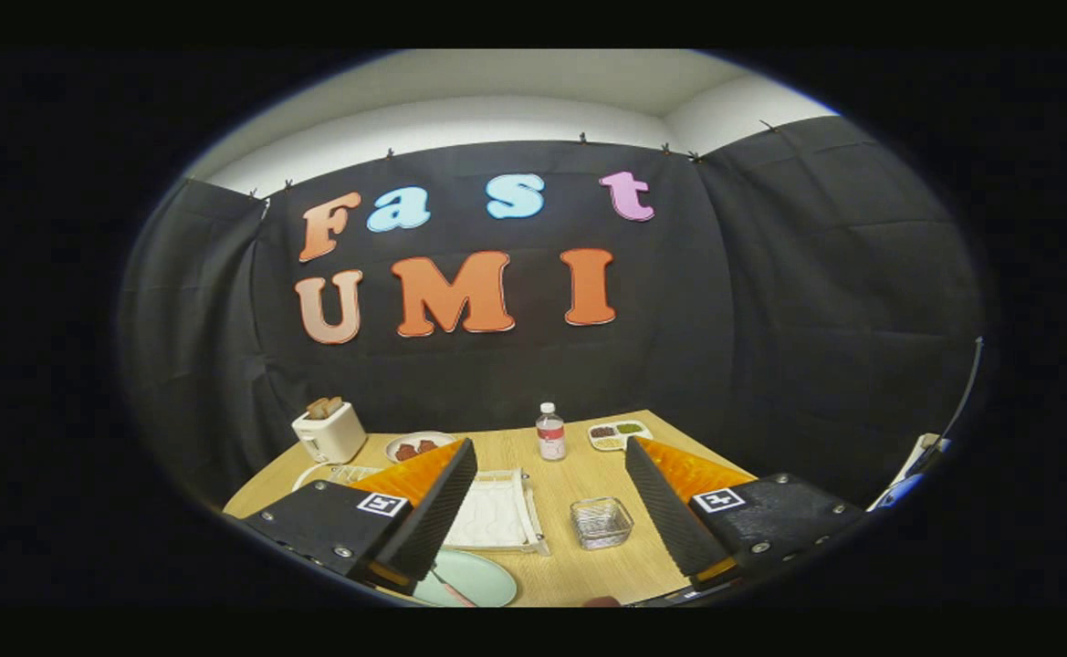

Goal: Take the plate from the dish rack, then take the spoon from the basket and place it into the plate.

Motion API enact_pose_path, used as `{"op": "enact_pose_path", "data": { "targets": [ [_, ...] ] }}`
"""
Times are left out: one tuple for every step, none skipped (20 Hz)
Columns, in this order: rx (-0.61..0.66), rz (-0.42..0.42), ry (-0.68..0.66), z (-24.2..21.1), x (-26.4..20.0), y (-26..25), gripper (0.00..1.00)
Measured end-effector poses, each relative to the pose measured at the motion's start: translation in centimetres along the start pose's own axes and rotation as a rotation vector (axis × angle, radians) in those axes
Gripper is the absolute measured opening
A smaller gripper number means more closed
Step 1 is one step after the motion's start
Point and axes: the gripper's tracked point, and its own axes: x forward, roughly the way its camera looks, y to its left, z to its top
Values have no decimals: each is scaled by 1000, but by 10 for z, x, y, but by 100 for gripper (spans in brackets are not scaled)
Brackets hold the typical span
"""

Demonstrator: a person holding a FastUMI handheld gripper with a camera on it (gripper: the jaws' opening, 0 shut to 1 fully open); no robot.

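1 spoon (pixel 451 589) lies diagonally on plate (pixel 478 577), hand-held gripper (pixel 551 497) open

Gripper (pixel 547 506) fingers wide apart, empty

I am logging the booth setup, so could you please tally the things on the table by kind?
Toaster: 1
Water bottle: 1
Plates and trays: 3 (pale green plate, food plate, divided snack tray)
Dish rack: 1
Clear basket: 1
Spoon on the green plate: 1
Total: 8
The tongs are open, holding nothing.
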Motion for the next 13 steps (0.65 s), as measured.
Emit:
{"op": "enact_pose_path", "data": {
  "targets": [
    [0,0,1,-1,0,0,98],
    [1,-1,1,-1,0,-1,98],
    [2,-1,2,-1,1,0,98],
    [2,0,1,-1,0,-1,98],
    [3,-2,2,-1,1,-1,98],
    [4,-3,4,-3,1,-3,98],
    [7,-4,4,-3,1,-3,98],
    [9,-4,3,-3,2,-3,98],
    [10,-5,1,-2,2,-4,98],
    [11,-7,1,-3,3,-4,98],
    [12,-7,2,-3,3,-5,98],
    [15,-8,3,-4,2,-5,98],
    [17,-7,4,-4,3,-5,98]
  ]
}}
